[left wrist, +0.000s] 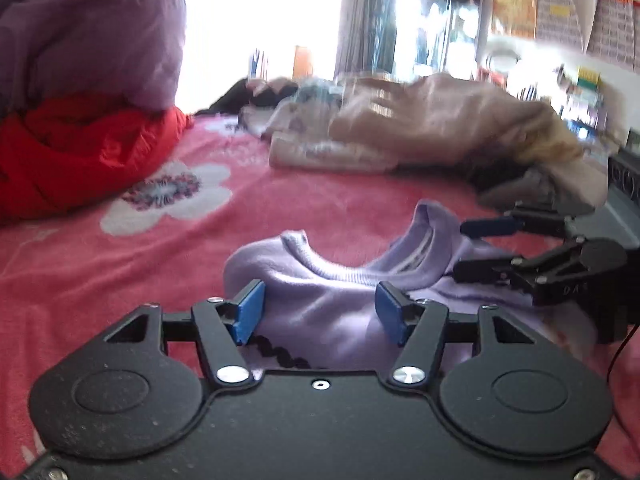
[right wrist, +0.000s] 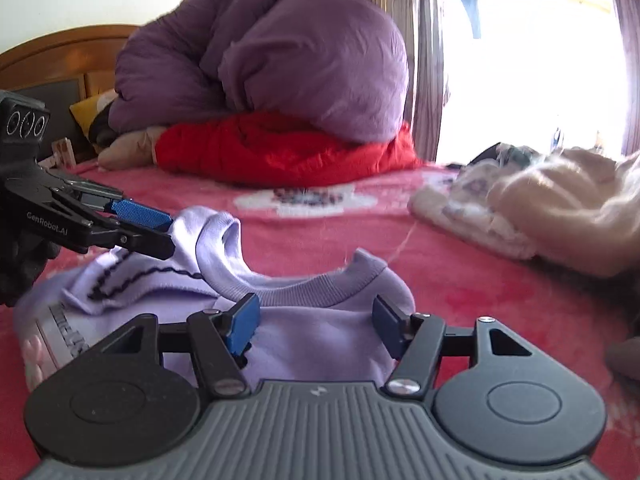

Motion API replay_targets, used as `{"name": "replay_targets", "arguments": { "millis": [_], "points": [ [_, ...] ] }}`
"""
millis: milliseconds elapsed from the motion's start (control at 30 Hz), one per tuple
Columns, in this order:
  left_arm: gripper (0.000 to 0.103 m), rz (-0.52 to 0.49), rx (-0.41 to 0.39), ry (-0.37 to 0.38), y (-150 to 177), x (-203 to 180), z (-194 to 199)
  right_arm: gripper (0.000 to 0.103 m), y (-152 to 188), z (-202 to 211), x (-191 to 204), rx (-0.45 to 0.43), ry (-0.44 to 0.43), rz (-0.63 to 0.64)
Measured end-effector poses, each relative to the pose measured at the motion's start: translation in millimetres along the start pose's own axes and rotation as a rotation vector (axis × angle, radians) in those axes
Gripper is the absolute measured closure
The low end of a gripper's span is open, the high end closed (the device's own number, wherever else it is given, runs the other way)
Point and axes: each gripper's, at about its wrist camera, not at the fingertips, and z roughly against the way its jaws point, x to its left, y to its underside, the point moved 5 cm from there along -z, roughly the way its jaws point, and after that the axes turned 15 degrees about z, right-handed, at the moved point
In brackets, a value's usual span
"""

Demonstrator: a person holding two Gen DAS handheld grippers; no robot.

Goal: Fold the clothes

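Lilac sweatshirt lies crumpled on the red bed, its ribbed collar just beyond my left tool and right tool, both half-open and gripping nothing, so I should pinch the shoulders evenly.

"GenRobot.AI" in pale letters on the black side of the left gripper, seen at the left in the right wrist view. Letters "DA" plus a blurred third on the black body of the right gripper, at the right in the left wrist view. Dark print on the lilac sweatshirt: unreadable. Far wall posters: too blurred.
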Motion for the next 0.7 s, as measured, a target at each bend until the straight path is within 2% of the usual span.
{"name": "replay_targets", "arguments": {
  "millis": [67, 133, 233, 333, 433, 533, 600, 700],
  "points": [
    [0.043, 0.045, 0.050, 0.005, 4.1, 9.0, -10.8, 0.039, 6.2, -7.0, -5.2, 0.006, -0.030, -0.062],
    [0.043, 0.059, 0.066, 0.010, 5.8, 10.6, -12.9, 0.037, 11.4, -12.4, -8.7, 0.011, -0.053, -0.104],
    [0.043, 0.033, 0.073, -0.008, 12.4, 7.2, -14.9, 0.033, 16.0, -18.5, -5.7, 0.018, -0.060, -0.107],
    [0.042, 0.054, 0.063, -0.006, 10.5, 8.5, -10.6, 0.032, 15.9, -16.5, -1.4, 0.005, -0.040, -0.096],
    [0.043, 0.037, -0.017, -0.018, -1.7, -2.7, 18.6, 0.033, 6.1, 7.5, -2.6, -0.045, 0.009, -0.096],
    [0.043, 0.011, -0.081, 0.008, -5.3, -18.7, 53.7, 0.033, -5.7, 43.8, -3.0, -0.098, 0.059, -0.096],
    [0.043, -0.009, -0.089, 0.031, 0.8, -30.2, 70.6, 0.033, -12.2, 65.1, 8.1, -0.106, 0.079, -0.026],
    [0.043, -0.047, -0.058, 0.056, 22.5, -51.4, 85.4, 0.033, -7.0, 89.8, 37.9, -0.087, 0.070, 0.044]
  ]
}}
